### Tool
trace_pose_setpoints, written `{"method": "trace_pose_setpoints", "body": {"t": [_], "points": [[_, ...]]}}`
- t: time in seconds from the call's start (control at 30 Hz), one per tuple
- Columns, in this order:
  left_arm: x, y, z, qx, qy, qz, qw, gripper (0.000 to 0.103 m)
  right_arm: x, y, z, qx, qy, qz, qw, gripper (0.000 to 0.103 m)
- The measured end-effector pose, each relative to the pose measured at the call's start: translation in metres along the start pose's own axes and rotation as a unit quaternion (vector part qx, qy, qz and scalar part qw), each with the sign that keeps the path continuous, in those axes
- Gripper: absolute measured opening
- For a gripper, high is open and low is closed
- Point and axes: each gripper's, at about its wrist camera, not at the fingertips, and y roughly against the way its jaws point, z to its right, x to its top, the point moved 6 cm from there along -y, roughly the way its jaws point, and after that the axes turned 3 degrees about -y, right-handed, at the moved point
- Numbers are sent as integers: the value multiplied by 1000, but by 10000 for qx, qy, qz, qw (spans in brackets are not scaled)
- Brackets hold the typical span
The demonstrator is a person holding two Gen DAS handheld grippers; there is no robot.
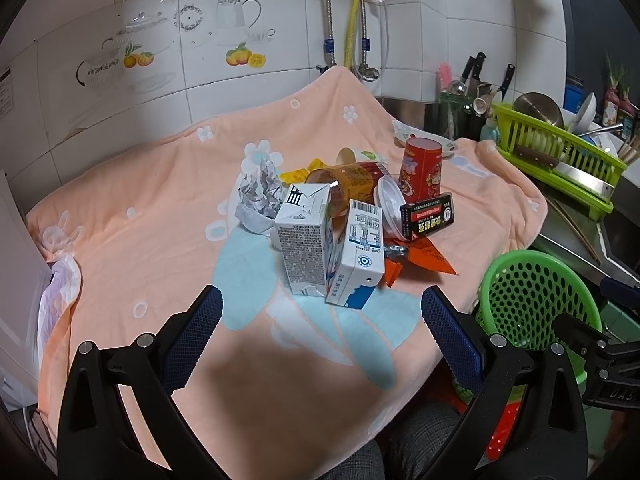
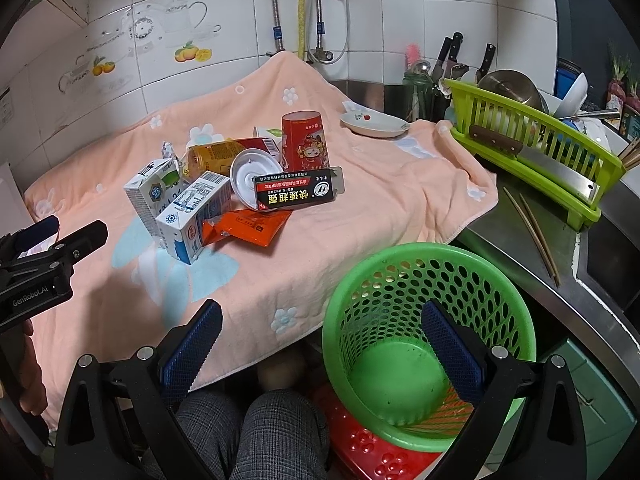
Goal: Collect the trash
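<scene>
A heap of trash lies on the peach blanket: two white milk cartons, crumpled paper, a red cup, a yellow can, a white lid, a black box and an orange wrapper. The green basket stands empty below the table's right edge. My left gripper hangs open just short of the cartons. My right gripper is open above the basket's left rim, holding nothing.
A small dish sits at the blanket's far right. A green dish rack with a cleaver, knives and chopsticks occupy the steel counter on the right. A person's knees and a red stool are below.
</scene>
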Motion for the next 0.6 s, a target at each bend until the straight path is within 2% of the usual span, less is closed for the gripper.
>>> {"method": "trace_pose_setpoints", "body": {"t": [0.6], "points": [[6, 1, 3, 25, -56, 0, 10000, 98, 2, -1, -3, 22, -3, 7, 10000, 97]]}}
